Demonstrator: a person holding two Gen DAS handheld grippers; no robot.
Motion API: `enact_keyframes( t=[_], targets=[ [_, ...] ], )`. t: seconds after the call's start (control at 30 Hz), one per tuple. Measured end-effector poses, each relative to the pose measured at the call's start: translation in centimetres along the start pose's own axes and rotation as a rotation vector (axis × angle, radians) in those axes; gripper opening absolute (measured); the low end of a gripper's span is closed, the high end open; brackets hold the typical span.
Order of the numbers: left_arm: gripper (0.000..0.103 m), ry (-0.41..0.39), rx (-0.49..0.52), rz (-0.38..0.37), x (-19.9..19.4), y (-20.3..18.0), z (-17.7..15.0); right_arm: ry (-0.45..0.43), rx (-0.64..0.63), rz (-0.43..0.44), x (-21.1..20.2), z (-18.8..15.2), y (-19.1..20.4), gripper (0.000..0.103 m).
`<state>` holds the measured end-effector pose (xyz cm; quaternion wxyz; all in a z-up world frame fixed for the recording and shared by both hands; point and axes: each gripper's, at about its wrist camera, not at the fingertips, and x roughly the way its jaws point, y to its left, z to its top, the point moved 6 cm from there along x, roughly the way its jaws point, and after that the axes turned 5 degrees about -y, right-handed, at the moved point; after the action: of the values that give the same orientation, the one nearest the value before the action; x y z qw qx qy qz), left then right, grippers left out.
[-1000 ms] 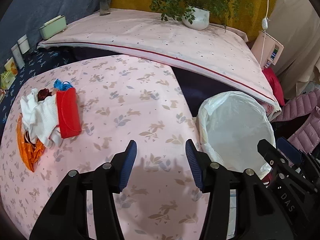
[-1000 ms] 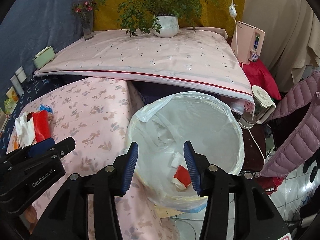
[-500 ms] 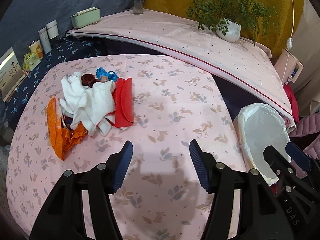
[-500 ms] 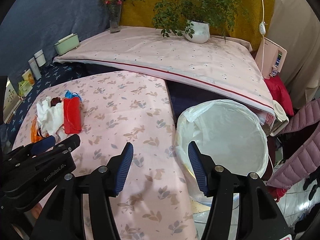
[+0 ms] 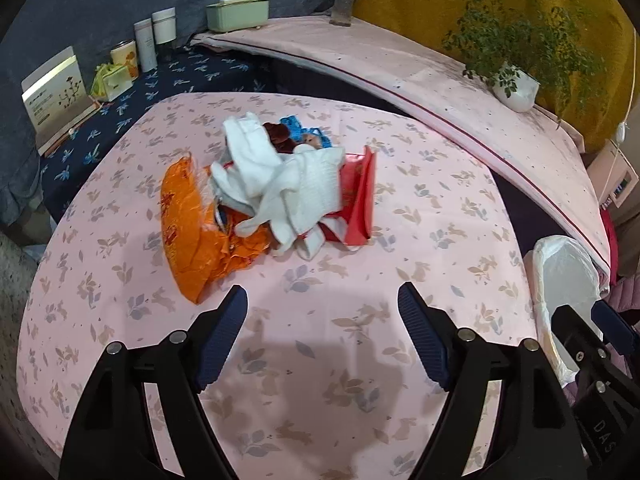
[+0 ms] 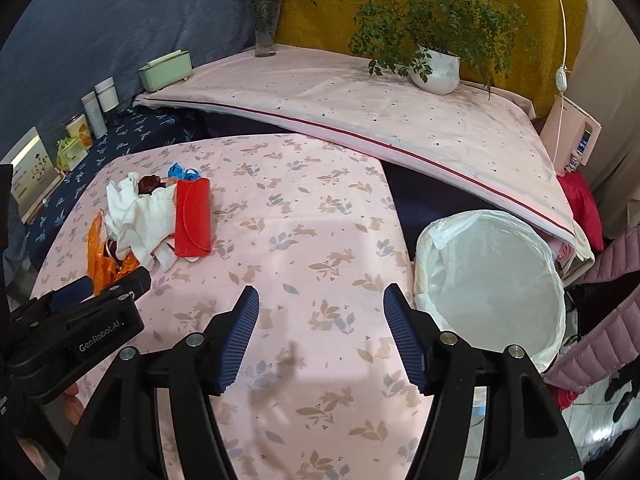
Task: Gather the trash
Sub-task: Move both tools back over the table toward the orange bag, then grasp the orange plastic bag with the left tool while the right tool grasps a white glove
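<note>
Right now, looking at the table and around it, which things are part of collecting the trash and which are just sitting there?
Part of the job:
orange wrapper
white cloths
red packet
blue scrap
lined bin

Just sitting there:
potted plant
flower vase
green box
white jars
card

1. The left gripper [image 5: 322, 336] has black plastic arms, ribbed dark blue pads and round silver screws.
2. The right gripper [image 6: 320, 336] looks alike.
3. White "GenRobot.AI" lettering marks the black body at lower left of the right wrist view.
</note>
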<state>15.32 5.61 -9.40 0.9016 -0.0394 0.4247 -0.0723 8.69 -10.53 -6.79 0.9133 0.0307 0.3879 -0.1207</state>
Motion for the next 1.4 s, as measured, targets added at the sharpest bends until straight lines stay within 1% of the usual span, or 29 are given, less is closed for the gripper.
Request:
enact_keyframes(
  t=[0.3,0.47,0.5,0.53,0.67,0.87,1.0,1.07,1.13,1.17,1.23,1.27,1.3,1.33,1.4],
  targets=[
    [0.074,0.045,-0.109,0.071,1.6,7.3,-0.9,0.025,-0.022,0.049,1.2,-0.6,3.8,0.063],
    [0.074,0.068,-0.156,0.071,2.5,10.0,-1.1,0.046,-0.027,0.072,2.3,-1.0,5.8,0.063],
    [0.076,0.072,-0.168,0.066,2.6,10.4,-1.2,0.050,-0.029,0.076,2.5,-1.1,6.2,0.063],
    [0.080,0.074,-0.177,0.064,2.7,10.7,-1.2,0.053,-0.030,0.081,2.7,-1.2,6.5,0.063],
    [0.086,0.071,-0.218,0.038,2.9,11.7,-1.0,0.069,-0.035,0.090,3.8,-1.4,7.8,0.063],
    [0.087,0.105,-0.254,-0.008,4.6,11.8,-0.4,0.087,-0.037,0.105,5.2,-1.3,9.1,0.063],
    [0.085,0.109,-0.249,-0.020,5.6,11.6,0.3,0.093,-0.043,0.113,5.9,-1.0,9.9,0.063],
    [0.079,0.112,-0.255,-0.030,6.1,11.7,0.6,0.095,-0.046,0.121,6.2,-0.8,10.5,0.063],
    [0.065,0.122,-0.262,-0.046,6.4,11.9,0.8,0.094,-0.049,0.128,6.4,-0.5,11.1,0.063],
    [0.061,0.128,-0.266,-0.049,6.6,12.2,0.8,0.092,-0.051,0.133,6.5,-0.4,11.4,0.063],
    [0.044,0.130,-0.268,-0.055,6.7,12.5,0.9,0.089,-0.053,0.144,6.7,0.0,12.1,0.063],
    [0.040,0.132,-0.264,-0.062,6.7,12.7,0.9,0.087,-0.054,0.149,6.8,0.2,12.5,0.063],
    [0.028,0.132,-0.261,-0.068,6.7,12.9,0.9,0.085,-0.055,0.155,6.8,0.4,12.9,0.063],
    [0.021,0.133,-0.257,-0.074,6.6,13.0,0.9,0.082,-0.056,0.163,6.9,0.7,13.4,0.063],
    [0.019,0.127,-0.251,-0.078,6.2,13.4,0.9,0.075,-0.055,0.176,7.0,1.3,14.2,0.063]
  ],
)
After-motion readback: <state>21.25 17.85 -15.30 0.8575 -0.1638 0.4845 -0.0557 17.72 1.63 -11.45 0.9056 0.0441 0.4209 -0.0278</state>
